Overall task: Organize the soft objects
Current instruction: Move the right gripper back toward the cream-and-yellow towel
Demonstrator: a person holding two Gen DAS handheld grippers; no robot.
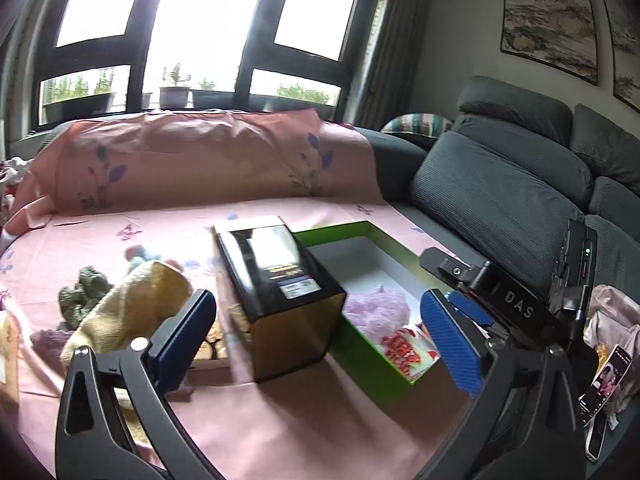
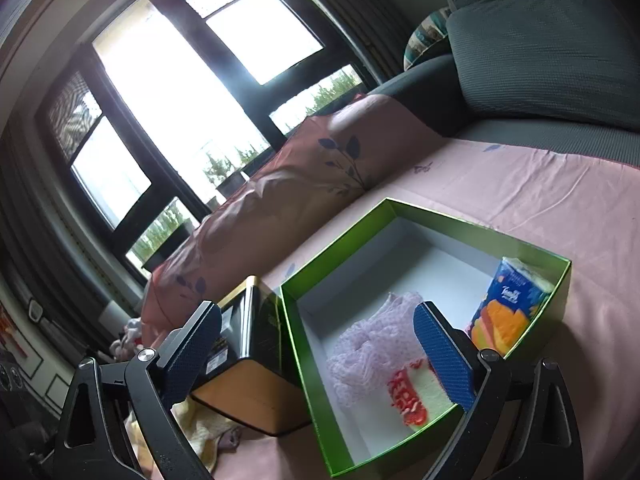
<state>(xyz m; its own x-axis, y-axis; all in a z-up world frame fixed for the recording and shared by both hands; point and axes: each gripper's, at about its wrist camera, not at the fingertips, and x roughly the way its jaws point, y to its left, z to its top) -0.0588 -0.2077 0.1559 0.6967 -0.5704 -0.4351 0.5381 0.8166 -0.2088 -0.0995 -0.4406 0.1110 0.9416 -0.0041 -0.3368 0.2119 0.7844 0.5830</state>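
Green box (image 2: 436, 216) holds lilac knit (image 2: 372, 344), red-white cloth (image 2: 416, 400), tissue pack (image 2: 508, 304); left tongs (image 1: 320, 332), right tongs (image 2: 316, 348) wide open, empty

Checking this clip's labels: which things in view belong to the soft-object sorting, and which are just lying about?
Job:
- green box
- lilac knit and red-white cloth, in it
- tissue pack, in it
- yellow plush, green plush, outside it

Lying about:
- black box
- phone
- sofa cushion
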